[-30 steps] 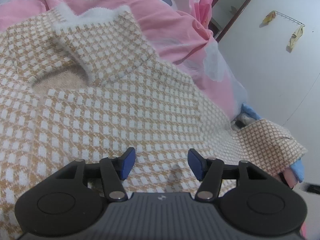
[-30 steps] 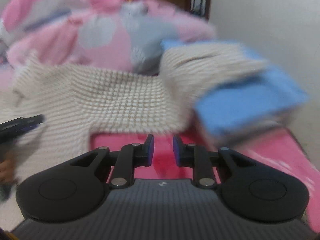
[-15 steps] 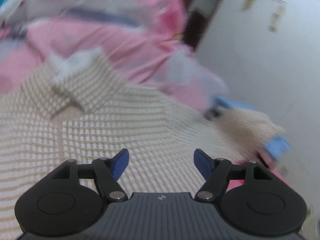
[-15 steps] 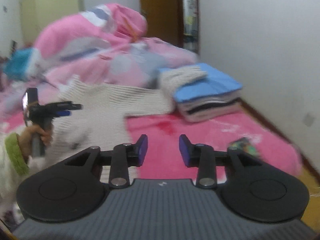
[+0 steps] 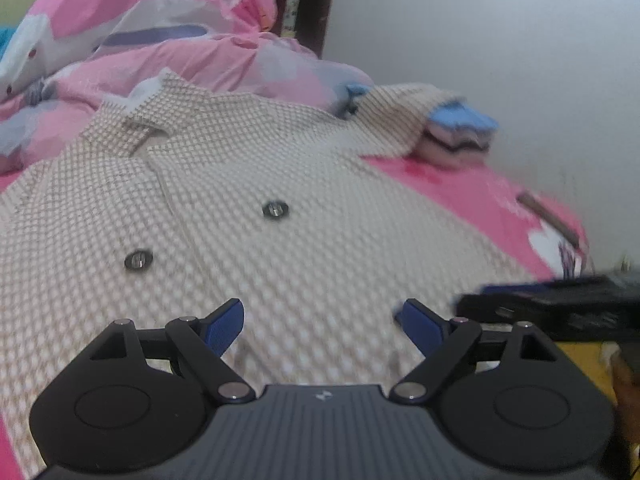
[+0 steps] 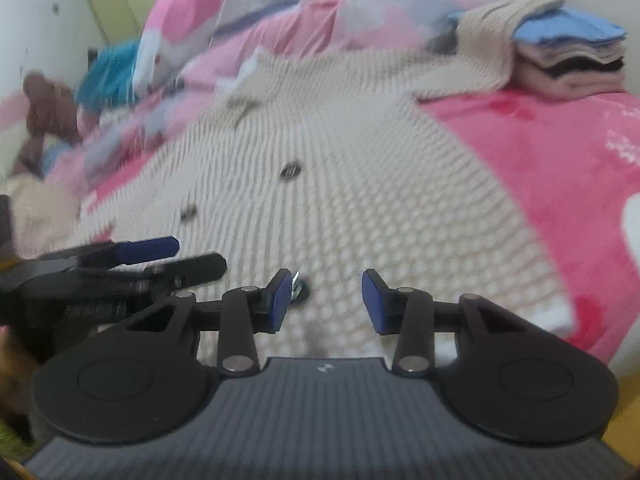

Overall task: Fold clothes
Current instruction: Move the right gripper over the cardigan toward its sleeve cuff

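A beige-and-white checked knit cardigan (image 5: 248, 168) with dark buttons (image 5: 275, 209) lies spread flat on the pink bed. One sleeve (image 5: 400, 120) reaches up to the folded stack. My left gripper (image 5: 320, 320) hovers open over the cardigan's near hem, nothing between its blue pads. In the right wrist view the same cardigan (image 6: 360, 184) fills the middle, and my right gripper (image 6: 326, 300) hangs open above its hem. The left gripper (image 6: 120, 260) shows at that view's left edge, beside the right one. The right gripper (image 5: 560, 300) appears at the right of the left wrist view.
A stack of folded clothes (image 6: 572, 60) topped with blue sits at the far right by the white wall (image 5: 500, 40). A rumpled pink duvet (image 5: 140, 32) is heaped behind the cardigan. The pink sheet (image 6: 540, 168) lies bare to the right. A brown plush toy (image 6: 44, 100) sits far left.
Both grippers pulled back from the collar and sleeve end toward the cardigan's hem. Both have opened wider. The right gripper now sits close beside the left.
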Demonstrator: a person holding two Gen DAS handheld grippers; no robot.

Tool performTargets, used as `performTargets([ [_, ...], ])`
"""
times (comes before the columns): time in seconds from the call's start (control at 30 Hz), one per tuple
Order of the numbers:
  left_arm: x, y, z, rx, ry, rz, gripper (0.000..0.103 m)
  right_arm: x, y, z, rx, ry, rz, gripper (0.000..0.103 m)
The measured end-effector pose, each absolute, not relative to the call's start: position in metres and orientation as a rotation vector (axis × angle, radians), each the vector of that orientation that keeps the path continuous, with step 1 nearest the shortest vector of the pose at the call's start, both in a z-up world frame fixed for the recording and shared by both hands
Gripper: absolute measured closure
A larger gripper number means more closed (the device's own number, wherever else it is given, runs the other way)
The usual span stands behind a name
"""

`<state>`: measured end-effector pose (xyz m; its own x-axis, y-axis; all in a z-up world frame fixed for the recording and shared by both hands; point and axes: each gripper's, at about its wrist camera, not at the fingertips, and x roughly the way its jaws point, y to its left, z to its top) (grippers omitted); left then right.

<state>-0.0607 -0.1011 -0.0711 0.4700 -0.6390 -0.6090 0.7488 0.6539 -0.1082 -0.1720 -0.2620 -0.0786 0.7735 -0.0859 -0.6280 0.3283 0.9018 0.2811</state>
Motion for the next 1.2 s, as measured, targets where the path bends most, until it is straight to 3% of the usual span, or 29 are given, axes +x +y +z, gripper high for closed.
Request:
performTargets([
  [0.3, -0.086, -0.057, -0.091, 0.196, 0.673, -0.769, 0.017, -0.176, -0.224, -0.093, 0.354, 0.609, -0.225, 0.064],
  [0.53, -0.112, -0.025, -0.097, 0.151, 0.672, -0.709, 0.017, -0.190, -0.237, -0.100, 0.508, 0.534, -0.130, 0.063],
  [0.93, -0.152, 0.029, -0.055, 0.022, 0.663, -0.609, 0.017, -0.167, -0.223, -0.079, 0.499, 0.513, 0.029, 0.062],
  [1.2, -0.124, 0.066, -0.027, -0.056, 0.623, -0.424, 0.017, -0.134, -0.194, -0.076, 0.421, 0.532, 0.105, 0.053],
])
